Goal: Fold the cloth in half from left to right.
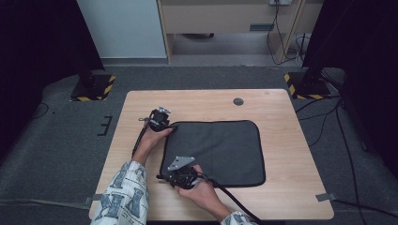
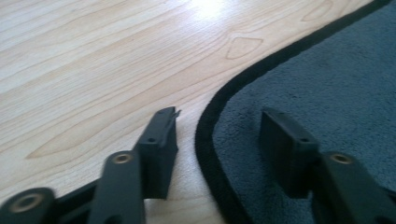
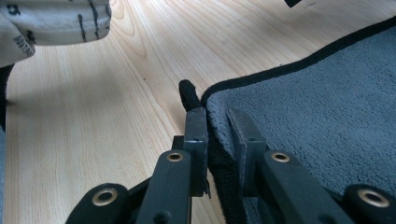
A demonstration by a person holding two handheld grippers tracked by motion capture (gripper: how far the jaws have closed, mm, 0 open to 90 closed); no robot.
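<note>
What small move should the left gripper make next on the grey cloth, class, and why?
Probably close the left gripper on the grey cloth: its jaws straddle the cloth's black-trimmed corner without pinching it, while the right gripper is already shut on the near corner. Both corners held would allow a lift or fold.

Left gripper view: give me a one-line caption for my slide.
Left gripper with open jaws straddling the black-bound corner of the grey cloth on the wooden table.
</note>
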